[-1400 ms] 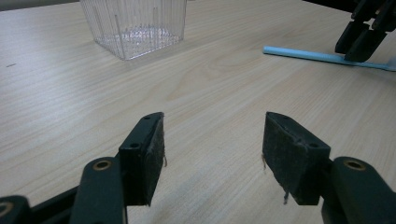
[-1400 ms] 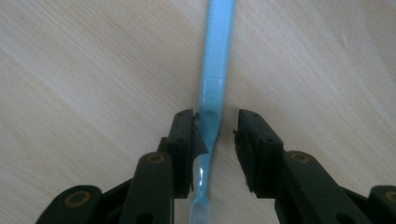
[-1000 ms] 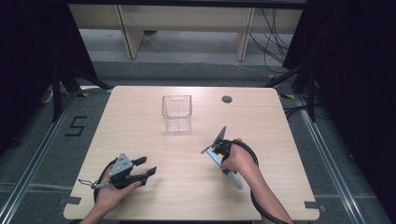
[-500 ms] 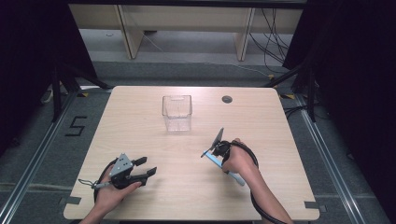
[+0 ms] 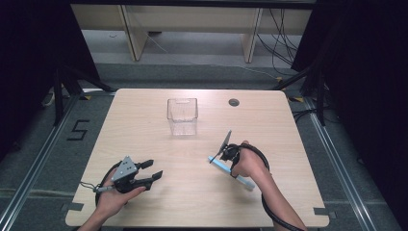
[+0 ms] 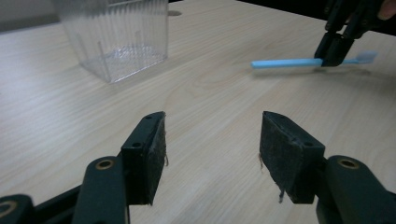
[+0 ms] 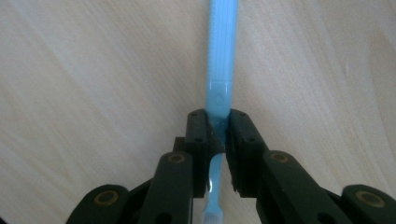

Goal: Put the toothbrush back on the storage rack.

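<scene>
A light-blue toothbrush (image 5: 215,161) lies low at the table's right middle, and my right gripper (image 5: 228,161) is shut on its handle. In the right gripper view the jaws pinch the toothbrush (image 7: 222,56) near its neck, the gripper (image 7: 217,133) pointing down at the wood, with the white bristles at the bottom edge. My left gripper (image 5: 153,170) rests open at the front left with nothing between its pads. Its own view shows the open gripper (image 6: 212,140), the toothbrush (image 6: 289,62) and the right gripper (image 6: 337,44) ahead at the upper right. I cannot tell whether the brush touches the table.
A clear ribbed plastic container (image 5: 182,115) stands upright at the table's back middle, also seen in the left gripper view as the container (image 6: 116,37) at upper left. A round cable hole (image 5: 234,102) sits at the back right. The wooden table (image 5: 144,130) has bare wood between the grippers.
</scene>
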Available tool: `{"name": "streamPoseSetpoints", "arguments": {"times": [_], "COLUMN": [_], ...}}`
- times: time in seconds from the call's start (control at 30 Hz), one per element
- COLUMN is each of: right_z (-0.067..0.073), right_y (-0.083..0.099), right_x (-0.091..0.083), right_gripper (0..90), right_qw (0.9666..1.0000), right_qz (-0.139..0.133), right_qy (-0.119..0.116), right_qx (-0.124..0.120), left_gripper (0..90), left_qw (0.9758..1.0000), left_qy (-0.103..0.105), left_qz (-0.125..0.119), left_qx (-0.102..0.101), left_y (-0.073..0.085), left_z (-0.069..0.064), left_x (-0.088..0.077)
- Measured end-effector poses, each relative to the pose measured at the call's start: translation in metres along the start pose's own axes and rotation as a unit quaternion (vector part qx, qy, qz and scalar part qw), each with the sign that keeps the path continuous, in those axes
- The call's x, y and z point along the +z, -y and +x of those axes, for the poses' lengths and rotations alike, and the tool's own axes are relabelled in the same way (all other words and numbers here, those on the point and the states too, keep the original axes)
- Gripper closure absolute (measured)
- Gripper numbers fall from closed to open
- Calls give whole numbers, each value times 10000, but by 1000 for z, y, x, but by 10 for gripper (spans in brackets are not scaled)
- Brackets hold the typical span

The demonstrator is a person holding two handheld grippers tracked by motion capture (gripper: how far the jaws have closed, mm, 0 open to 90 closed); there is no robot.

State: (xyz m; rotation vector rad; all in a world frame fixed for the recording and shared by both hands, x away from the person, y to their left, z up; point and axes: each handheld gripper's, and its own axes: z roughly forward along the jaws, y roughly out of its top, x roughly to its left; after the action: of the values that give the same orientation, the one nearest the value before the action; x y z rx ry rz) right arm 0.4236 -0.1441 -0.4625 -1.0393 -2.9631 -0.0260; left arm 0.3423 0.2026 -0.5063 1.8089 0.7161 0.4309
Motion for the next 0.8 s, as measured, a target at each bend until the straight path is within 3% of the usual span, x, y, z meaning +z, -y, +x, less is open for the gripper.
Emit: {"name": "streamPoseSetpoints", "arguments": {"times": [0.13, 0.17, 0.27, 0.37, 0.43, 0.47, 0.7, 0.8], "right_z": [6, 6, 13, 18, 20, 23, 33, 39], "right_y": [-1, -1, -4, -5, -6, -7, -10, -13], "right_x": [-4, -4, -8, -10, -11, -16, -24, -27], "right_gripper": [799, 799, 799, 799, 799, 799, 799, 799], "right_qw": [9991, 9991, 9979, 9977, 9967, 9963, 9942, 9921], "right_qz": [5, 5, -8, -27, -109, -63, -203, -240], "right_qy": [-65, -65, -213, -262, -388, -264, -271, -319], "right_qx": [-411, -411, -610, -623, -700, -820, -1019, -1192], "left_gripper": [409, 409, 419, 418, 418, 417, 401, 399], "left_qw": [9990, 9983, 9955, 9917, 9899, 9889, 9834, 9803], "left_qy": [332, 450, 750, 1047, 1138, 1168, 1391, 1478], "left_qz": [69, 83, 233, 367, 417, 472, 849, 894], "left_qx": [308, 357, 533, 651, 740, 792, 801, 956], "left_y": [-10, -12, -20, -25, -28, -30, -33, -33], "left_z": [-11, -13, -19, -23, -24, -23, -15, -14], "left_x": [8, 12, 21, 30, 36, 38, 54, 60]}}
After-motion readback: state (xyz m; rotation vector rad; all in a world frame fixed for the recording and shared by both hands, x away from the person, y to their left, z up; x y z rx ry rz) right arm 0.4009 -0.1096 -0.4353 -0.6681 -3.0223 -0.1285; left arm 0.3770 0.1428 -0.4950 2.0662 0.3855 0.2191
